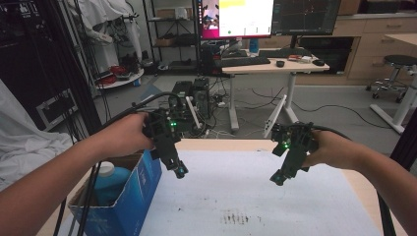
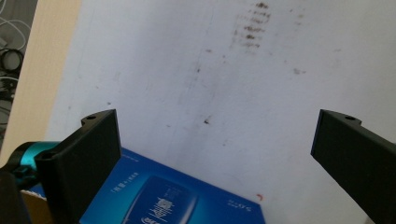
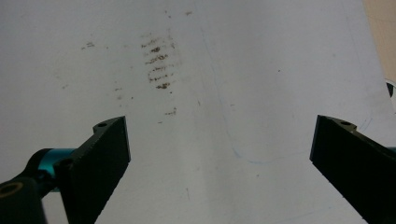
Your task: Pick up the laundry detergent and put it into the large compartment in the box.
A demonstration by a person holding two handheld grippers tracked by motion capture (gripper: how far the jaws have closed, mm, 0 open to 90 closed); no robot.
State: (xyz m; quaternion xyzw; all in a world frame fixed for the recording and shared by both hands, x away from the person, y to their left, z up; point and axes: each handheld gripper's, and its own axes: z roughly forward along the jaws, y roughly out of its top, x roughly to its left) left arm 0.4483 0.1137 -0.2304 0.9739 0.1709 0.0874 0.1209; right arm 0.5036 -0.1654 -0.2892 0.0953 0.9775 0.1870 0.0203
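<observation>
Blue box [image 1: 142, 187] at the left edge of the table [image 1: 221, 144], open at the top, with a bottle [image 1: 110, 179] standing inside it. Hovering just right of the box and above its upper corner: the left gripper [image 1: 179, 169], fingers [image 2: 93, 154] spread wide, grasping nothing. Well to the right of the box, hanging over the white sheet [image 1: 246, 196]: the right gripper [image 1: 278, 178], fingers [image 3: 98, 158] likewise released and empty. Farther right of the box on the sheet, a patch of brown smudges [image 1: 236, 216].

Likely next: a reach into the box for the bottle. Risks from here:

- Clipping the box wall on the way in, since the left gripper sits so close to the corner; could shove the box toward the left edge of the table, where little surface remains beside it.
- Grabbing the bottle off-centre or by its cap; probably smooth plastic, so could slip or tip against the box wall. Hard to tell the cap's exact shape in the dim high view.
- Snagging the cable that trails past the box's left side; could drag on the cardboard when lifting.
- Lifting the box along with the bottle if the fit inside is tight; worth steadying from the box's right side with the free gripper.
</observation>
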